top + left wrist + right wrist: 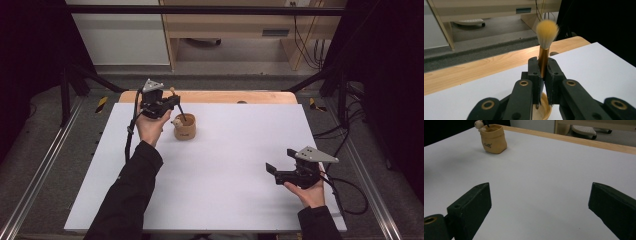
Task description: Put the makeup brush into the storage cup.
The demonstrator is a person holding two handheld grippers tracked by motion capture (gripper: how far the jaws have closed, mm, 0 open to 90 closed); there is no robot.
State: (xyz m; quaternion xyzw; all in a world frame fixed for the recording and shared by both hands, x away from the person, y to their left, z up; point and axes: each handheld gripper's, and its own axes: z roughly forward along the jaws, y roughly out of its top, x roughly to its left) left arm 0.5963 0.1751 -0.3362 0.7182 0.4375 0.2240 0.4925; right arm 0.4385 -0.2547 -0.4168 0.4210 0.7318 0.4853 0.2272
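Left gripper view: left tongs (543, 75) clamp the brush (545, 40), hiding its lower handle; right tongs (539, 207) gape wide.

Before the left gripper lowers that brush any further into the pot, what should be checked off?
1. Left gripper shut on the brush by its gold ferrule: ok.
2. Brush upright, bristles up, handle end pointing down: ok.
3. Handle over the pot opening, dark shaft at its mouth in the high view: ok.
4. Handle tip seated on the pot bottom: cannot tell.
5. Pot upright on the white board: ok.
6. Right gripper open, well apart from the pot: ok.
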